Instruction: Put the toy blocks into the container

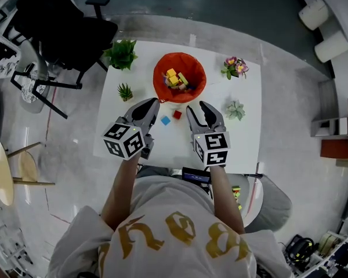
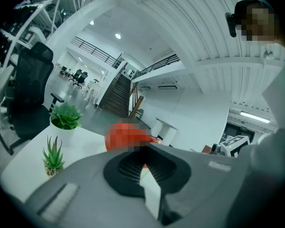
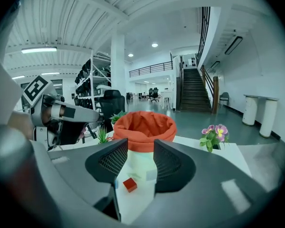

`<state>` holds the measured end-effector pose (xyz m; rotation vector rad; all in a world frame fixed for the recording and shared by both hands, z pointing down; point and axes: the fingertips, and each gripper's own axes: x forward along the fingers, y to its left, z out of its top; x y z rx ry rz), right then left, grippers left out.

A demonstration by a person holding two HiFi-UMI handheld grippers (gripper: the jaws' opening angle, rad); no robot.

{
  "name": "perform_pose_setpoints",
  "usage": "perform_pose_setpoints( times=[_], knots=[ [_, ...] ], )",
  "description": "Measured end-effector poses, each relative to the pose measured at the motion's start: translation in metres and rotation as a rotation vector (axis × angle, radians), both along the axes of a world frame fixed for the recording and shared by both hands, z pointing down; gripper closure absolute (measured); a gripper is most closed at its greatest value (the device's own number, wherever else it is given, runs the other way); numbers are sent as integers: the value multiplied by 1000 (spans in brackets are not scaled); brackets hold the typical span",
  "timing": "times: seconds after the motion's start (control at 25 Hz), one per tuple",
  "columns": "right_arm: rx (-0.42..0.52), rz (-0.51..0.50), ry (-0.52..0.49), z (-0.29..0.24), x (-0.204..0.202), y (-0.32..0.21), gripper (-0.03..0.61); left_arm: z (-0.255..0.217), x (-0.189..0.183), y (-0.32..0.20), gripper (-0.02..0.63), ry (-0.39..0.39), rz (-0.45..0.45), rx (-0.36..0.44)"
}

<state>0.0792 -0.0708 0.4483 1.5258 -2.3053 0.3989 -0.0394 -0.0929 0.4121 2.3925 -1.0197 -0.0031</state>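
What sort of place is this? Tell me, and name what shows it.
Probably a big open-plan office or workshop hall: a staircase climbs to a railed upper floor, storage racks line one side, and a black office chair stands by the white table.

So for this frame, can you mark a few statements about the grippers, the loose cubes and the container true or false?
1. The right gripper has its jaws apart with nothing gripped. True.
2. The small red cube lies inside the orange fabric container. False: it lies on the white table in front of the container, beside a small blue cube.
3. The container already holds toy blocks. True: yellow and green ones show.
4. The pot of pink flowers stands on the person's left of the container. False: it stands on the right.
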Motion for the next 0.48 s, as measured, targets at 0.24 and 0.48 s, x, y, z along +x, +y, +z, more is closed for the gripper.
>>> perform_pose_setpoints(
  times=[0.24, 0.48],
  knots=[
    [-41, -10, 18, 19, 2, 17, 382, 13, -7, 19, 614, -16, -5, -36],
    [-80, -94, 76, 40, -9, 28, 376, 31, -12, 29, 614, -28, -11, -69]
  ],
)
